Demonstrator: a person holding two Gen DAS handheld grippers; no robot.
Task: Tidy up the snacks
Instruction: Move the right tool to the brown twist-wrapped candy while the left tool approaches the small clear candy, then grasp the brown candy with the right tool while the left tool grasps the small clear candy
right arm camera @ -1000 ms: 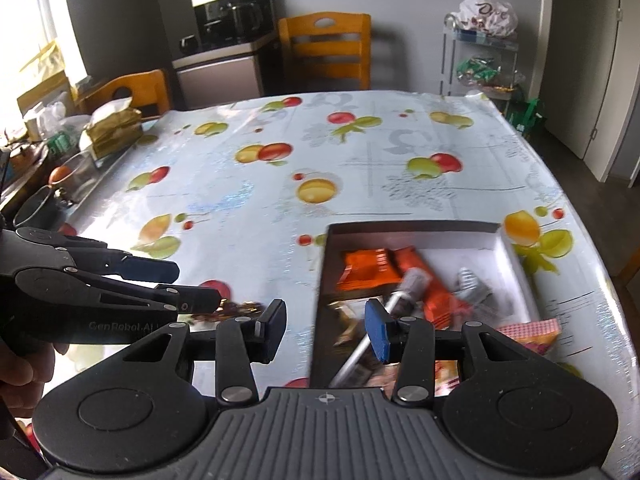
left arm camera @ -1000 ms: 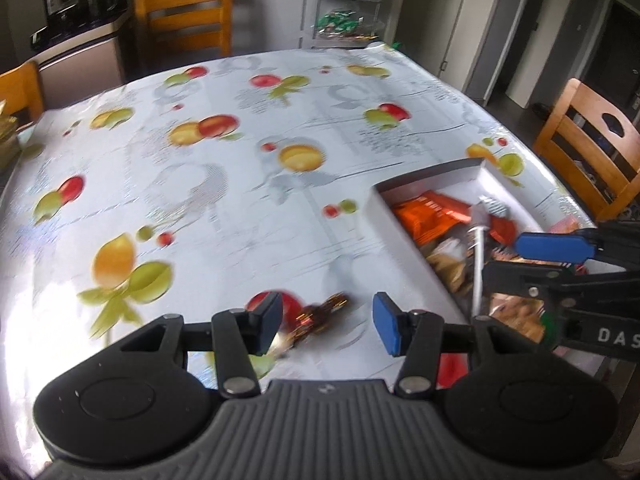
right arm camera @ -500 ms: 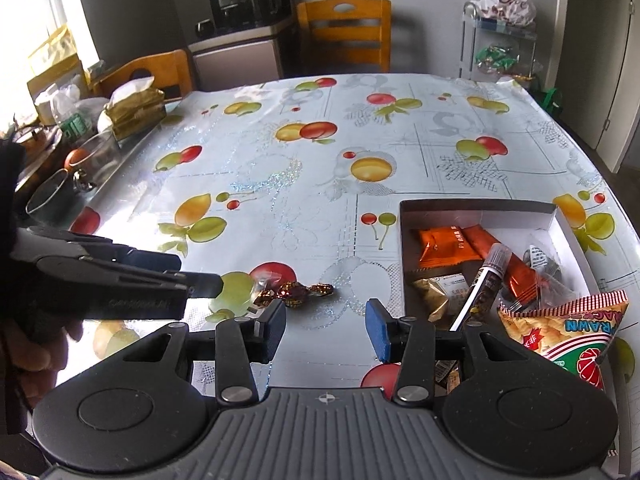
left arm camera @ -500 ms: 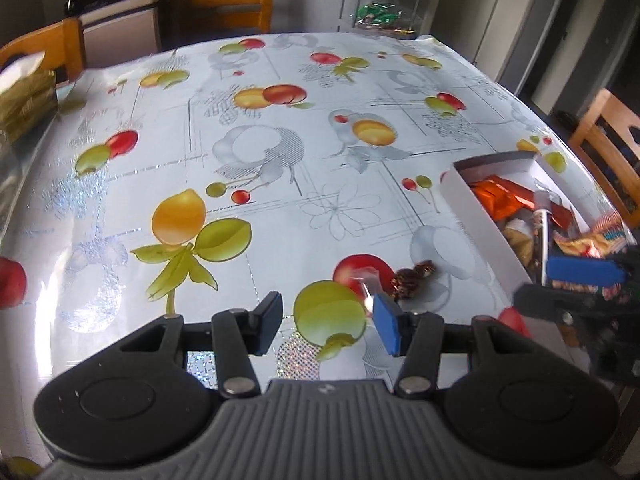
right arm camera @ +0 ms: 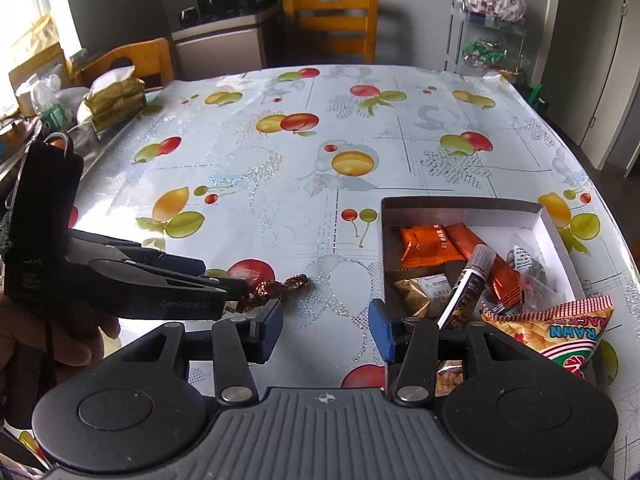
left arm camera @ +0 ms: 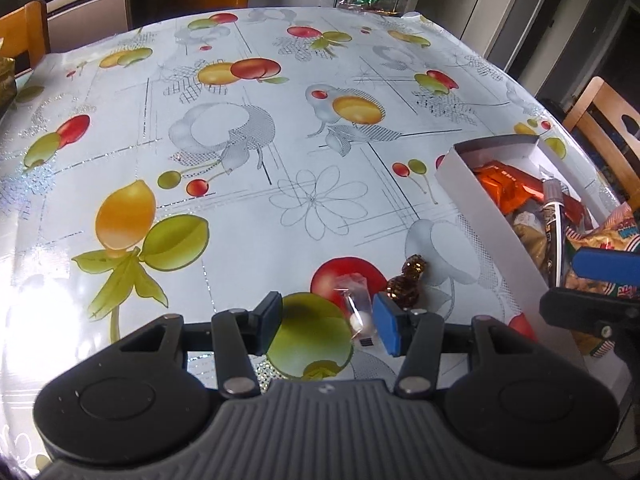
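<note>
My left gripper [left arm camera: 328,326] hangs low over the table, open. A clear-wrapped candy [left arm camera: 356,308] lies on the cloth between its fingers, close to the right blue pad. Just past that pad lies a brown-gold wrapped candy [left arm camera: 408,284], also visible as the brown candy [right arm camera: 276,288] off the left gripper's [right arm camera: 224,280] tips. A white box [right arm camera: 464,208] at the right holds orange packets, a dark tube [right arm camera: 464,296] and other snacks; a prawn cracker bag [right arm camera: 560,324] leans at its near corner. My right gripper [right arm camera: 324,330] hovers left of the box, jaws opening, with nothing between them.
A fruit-print tablecloth [left arm camera: 240,160] covers the table. Wooden chairs [right arm camera: 330,20] stand at the far side, with another chair [left arm camera: 608,136] at the right. A gold tissue pack [right arm camera: 114,98] and clutter sit at the far left edge. A shelf [right arm camera: 488,40] stands behind the table.
My left gripper has dropped and closed in on the two candies, and the clear one now lies between its fingers. My right gripper has drawn back left from over the box, jaws slightly wider.
</note>
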